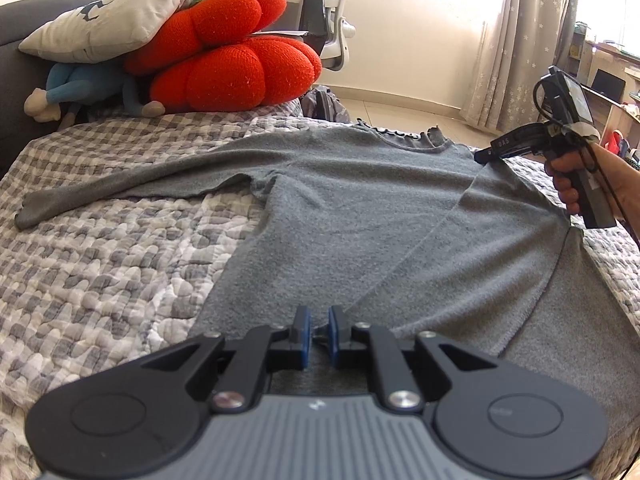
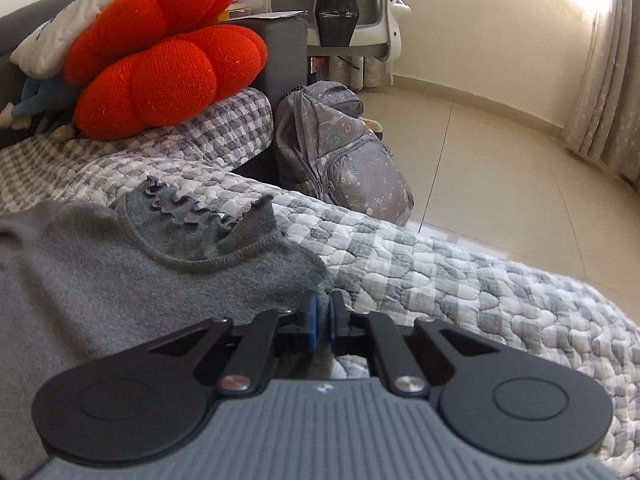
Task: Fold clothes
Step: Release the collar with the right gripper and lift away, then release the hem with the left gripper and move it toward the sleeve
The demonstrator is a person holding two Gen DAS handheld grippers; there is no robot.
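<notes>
- Checked quilt [image 1: 100,272] covers the bed, red cushions [image 1: 224,56] piled at upper left.
- Grey top [image 1: 344,208] lies spread across mid-frame, one sleeve folded over its body.
- Left gripper [image 1: 319,334], bottom centre, is nearly closed, pinching the hem.
- Right gripper [image 2: 323,328], at right edge, is clamped on the shoulder fabric.
- Best to lift both corners together, keeping the fold edge taut and straight.

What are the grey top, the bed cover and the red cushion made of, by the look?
Grey top: soft brushed knit, probably fleece-like; matte fuzzy nap, overlocked seams, frilled neckline.
Bed cover: quilted woven cotton, probably; grey-white check, puffy stitched pockets.
Red cushion: chunky knit yarn over stuffing; visible knit rows, bulging lobes.
</notes>
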